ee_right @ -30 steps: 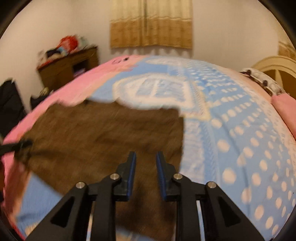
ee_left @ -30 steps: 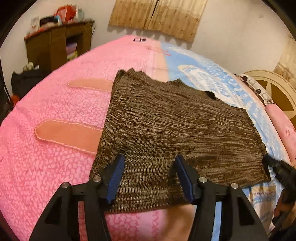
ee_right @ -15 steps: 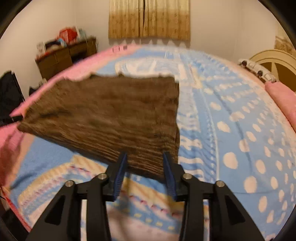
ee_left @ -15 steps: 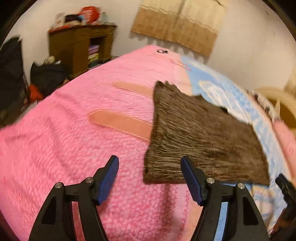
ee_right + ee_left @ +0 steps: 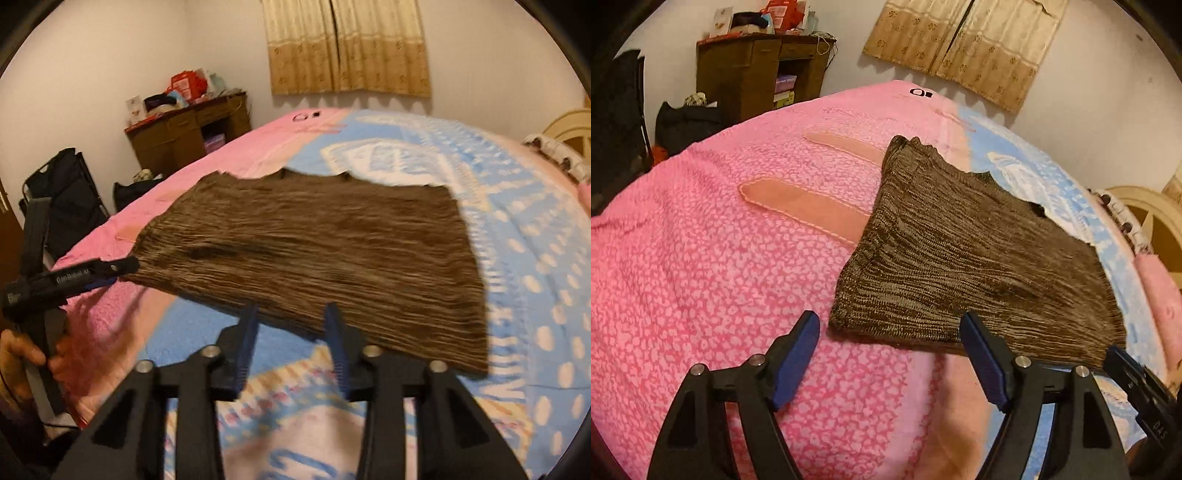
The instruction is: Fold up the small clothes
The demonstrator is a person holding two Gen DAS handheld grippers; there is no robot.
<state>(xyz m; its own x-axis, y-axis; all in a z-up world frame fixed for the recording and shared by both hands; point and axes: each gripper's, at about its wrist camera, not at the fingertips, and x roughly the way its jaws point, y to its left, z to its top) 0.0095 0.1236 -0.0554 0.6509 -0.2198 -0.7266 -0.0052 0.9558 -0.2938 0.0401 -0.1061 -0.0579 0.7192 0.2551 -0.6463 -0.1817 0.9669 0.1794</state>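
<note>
A brown knitted garment (image 5: 967, 266) lies flat and folded on the bed, across the seam between the pink blanket (image 5: 701, 266) and the blue blanket (image 5: 535, 258). It also shows in the right wrist view (image 5: 325, 251). My left gripper (image 5: 890, 354) is open and empty, just short of the garment's near left corner. My right gripper (image 5: 291, 332) is open and empty at the garment's near edge. The left gripper's tip shows in the right wrist view (image 5: 122, 267) beside the garment's left corner.
A brown wooden cabinet (image 5: 757, 74) with clutter on top stands by the far wall. A dark bag (image 5: 687, 122) sits beside the bed. Curtains (image 5: 347, 48) hang on the back wall. A cream headboard (image 5: 1152, 218) and a pink pillow (image 5: 1160, 291) are at right.
Both grippers have let go of the garment and pulled back toward me. The right jaws have opened wider. The garment now lies flat on the bed.
</note>
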